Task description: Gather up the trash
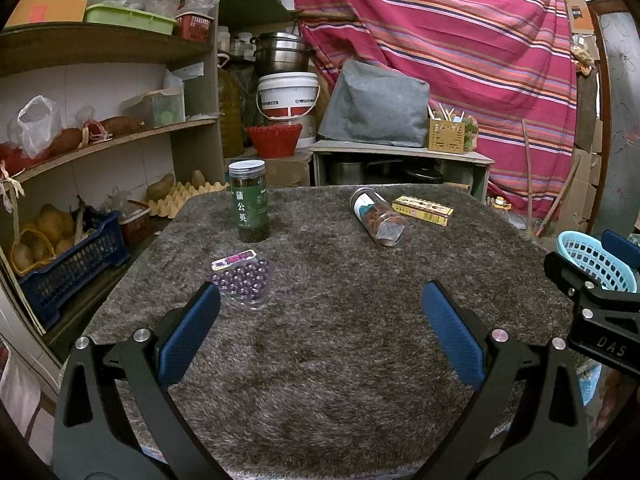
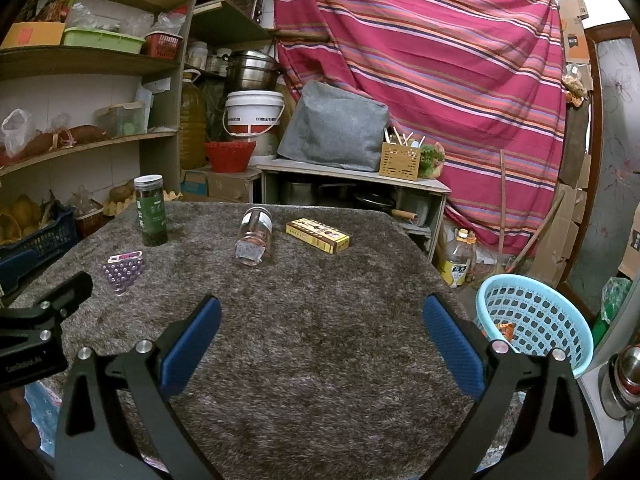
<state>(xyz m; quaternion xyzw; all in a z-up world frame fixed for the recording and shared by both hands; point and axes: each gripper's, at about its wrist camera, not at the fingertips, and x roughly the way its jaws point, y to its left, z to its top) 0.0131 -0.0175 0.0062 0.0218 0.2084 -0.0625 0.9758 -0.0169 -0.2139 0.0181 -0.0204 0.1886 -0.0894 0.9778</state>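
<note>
Blister pack of purple beads [image 1: 242, 282] lies on the shaggy counter [image 1: 340, 340], just ahead of left tool [image 1: 320, 308], fingers spread, empty. Tipped jar [image 2: 254, 236] and yellow box [image 2: 318, 235] ahead of right tool [image 2: 322, 320], also spread. Blue basket [image 2: 536, 316] right of it; contents hard to make out.

Shaggy table [image 1: 340, 340] bears green jar [image 1: 248, 200], fallen jar [image 1: 378, 216], yellow box [image 1: 423, 210], bead pack [image 1: 242, 280].
</note>
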